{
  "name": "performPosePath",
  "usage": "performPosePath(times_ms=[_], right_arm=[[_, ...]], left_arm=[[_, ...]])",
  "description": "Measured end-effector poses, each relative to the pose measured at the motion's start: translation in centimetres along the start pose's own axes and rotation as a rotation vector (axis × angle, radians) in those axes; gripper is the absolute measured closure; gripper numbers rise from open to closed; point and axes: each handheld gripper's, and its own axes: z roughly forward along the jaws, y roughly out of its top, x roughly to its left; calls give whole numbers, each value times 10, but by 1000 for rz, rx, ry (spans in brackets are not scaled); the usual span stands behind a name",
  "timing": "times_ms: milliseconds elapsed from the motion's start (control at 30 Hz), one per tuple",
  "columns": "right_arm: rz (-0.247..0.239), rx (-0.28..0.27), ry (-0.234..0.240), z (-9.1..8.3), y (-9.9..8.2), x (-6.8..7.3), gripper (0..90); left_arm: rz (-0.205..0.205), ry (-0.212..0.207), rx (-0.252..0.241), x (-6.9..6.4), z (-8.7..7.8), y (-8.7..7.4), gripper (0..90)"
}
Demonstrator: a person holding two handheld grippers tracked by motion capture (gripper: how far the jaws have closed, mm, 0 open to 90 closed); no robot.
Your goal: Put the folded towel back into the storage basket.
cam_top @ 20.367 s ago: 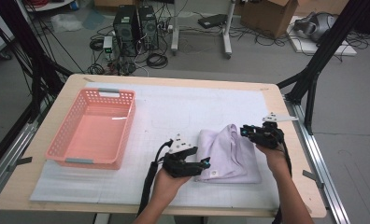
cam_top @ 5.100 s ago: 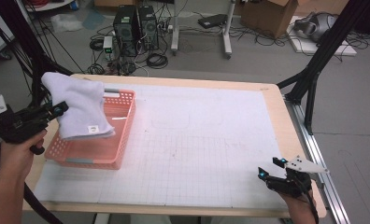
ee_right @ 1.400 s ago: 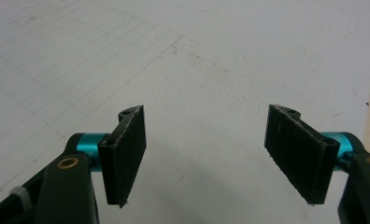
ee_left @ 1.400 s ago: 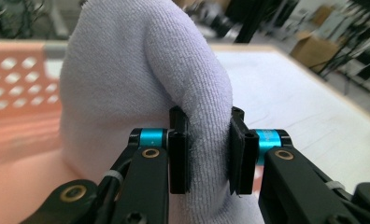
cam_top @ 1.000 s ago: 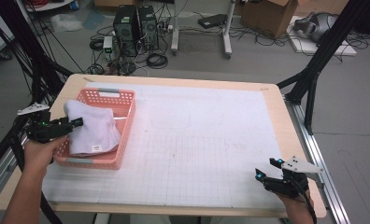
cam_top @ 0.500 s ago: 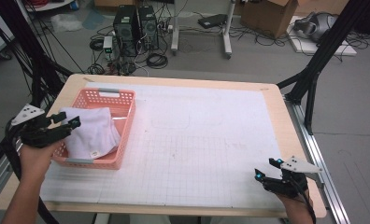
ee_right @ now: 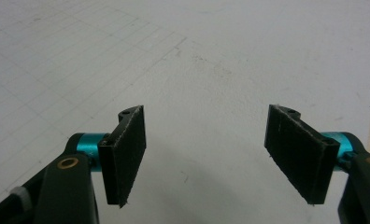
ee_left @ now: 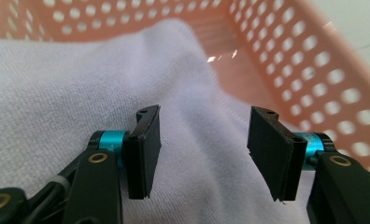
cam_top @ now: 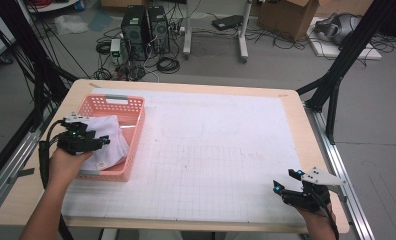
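1. Cloth (cam_top: 108,142) of this kind should handle as light, soft and limp. It will sag and unfold if lifted by one corner, and it is neither fragile nor slippery against rubber pads.
2. The best hold is a pinch on a raised fold or a thick bunched edge, so that several layers come up together rather than one loose flap.
3. It looks pale, white with a faint lilac cast, with a fine towel-like weave seen close in the left gripper view (ee_left: 80,84). It lies folded and a little rumpled.
4. It sits inside the pink basket (cam_top: 136,107) at the left of the table (cam_top: 296,115), and covers most of the basket floor.
5. The left gripper (cam_top: 98,141) hovers just over the cloth. Its jaws stand apart and have just been closing a little, with cloth beneath the gap and nothing pinched.
6. The right gripper (cam_top: 281,186) rests near the table's right front corner over the white mat (cam_top: 211,165), released and holding nothing.
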Motion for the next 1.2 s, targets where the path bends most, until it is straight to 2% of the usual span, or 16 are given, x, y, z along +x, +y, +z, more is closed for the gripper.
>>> performPosePath(times_ms=[133, 200, 267, 433, 600, 633, 667, 700, 733, 833, 900, 1033, 1067, 1100, 1167, 1200], right_arm=[[0, 0, 4, 1, 0, 1, 284], [-3, 4, 4, 1, 1, 1, 284], [-3, 2, 5, 1, 1, 1, 284], [5, 0, 2, 0, 0, 0, 284], [-1, -5, 5, 0, 1, 0, 284], [-1, -4, 5, 0, 1, 0, 284], [-1, -6, 5, 0, 1, 0, 284], [-2, -6, 5, 0, 1, 0, 284], [1, -2, 8, 0, 1, 0, 284], [-3, -5, 6, 0, 1, 1, 284], [-3, -5, 7, 0, 1, 1, 284], [-2, -2, 9, 1, 1, 1, 284], [0, -1, 10, 2, 1, 1, 284], [-5, 4, 12, 2, 2, 2, 284], [-3, 4, 14, 3, 2, 2, 284], [-2, 6, 14, 3, 2, 2, 284]], left_arm=[[0, 47, 115, -1, 11, 7, 451], [5, 80, 191, -3, 19, 11, 451], [13, 88, 205, -4, 21, 12, 451], [17, 119, 293, -7, 33, 15, 446], [4, 125, 315, -6, 35, 15, 458], [-4, 118, 315, -5, 35, 15, 462], [-45, 88, 313, -1, 34, 15, 465], [-62, 78, 315, 1, 34, 15, 466], [-62, 78, 315, 1, 34, 15, 467], [-38, 55, 326, -2, 38, 17, 467], [-5, 30, 334, -4, 38, 18, 466], [19, -45, 325, -5, 38, 18, 461], [19, -45, 325, -5, 38, 18, 466], [33, -74, 324, -6, 37, 18, 479], [99, -162, 313, -10, 36, 18, 515], [118, -182, 311, -11, 36, 18, 528]])
